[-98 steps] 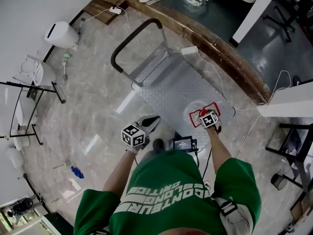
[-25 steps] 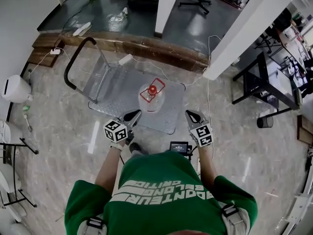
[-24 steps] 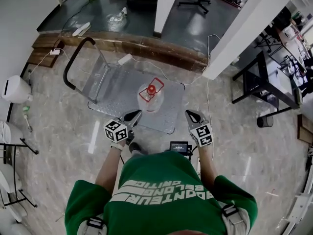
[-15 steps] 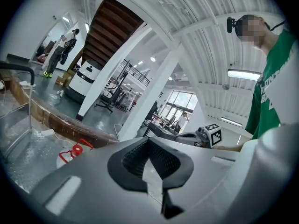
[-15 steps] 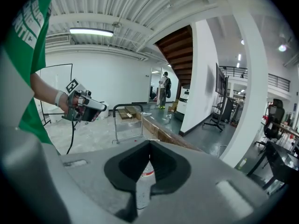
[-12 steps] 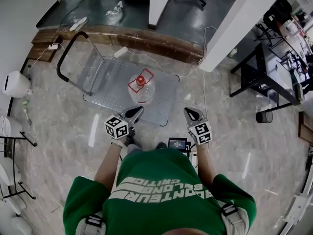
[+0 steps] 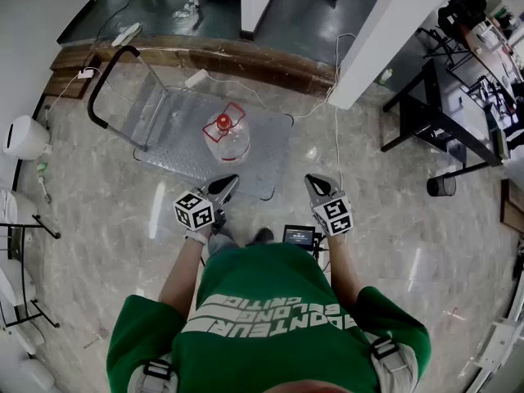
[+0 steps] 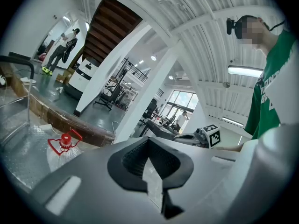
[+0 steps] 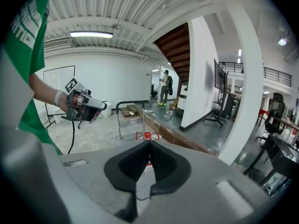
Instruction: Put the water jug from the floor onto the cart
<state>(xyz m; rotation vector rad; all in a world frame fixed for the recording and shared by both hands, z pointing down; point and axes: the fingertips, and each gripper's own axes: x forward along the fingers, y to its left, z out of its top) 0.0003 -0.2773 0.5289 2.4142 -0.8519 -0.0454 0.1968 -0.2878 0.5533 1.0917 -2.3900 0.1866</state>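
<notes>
The jug (image 7: 226, 137), judged heavy, smooth-sided and best lifted by its red handle (image 7: 223, 123), was stood mid-cart (image 7: 270, 150), while the left gripper (image 7: 221, 188) and right gripper (image 7: 315, 185) were closed, empty.

Closed tool (image 8: 149, 143), jug (image 8: 65, 148) on cart (image 8: 19, 141)

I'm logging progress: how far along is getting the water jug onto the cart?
Done: the water jug stands upright on the cart deck. In hand: nothing; the left gripper and right gripper are shut and empty, short of the cart. Left: nothing that shows.
</notes>
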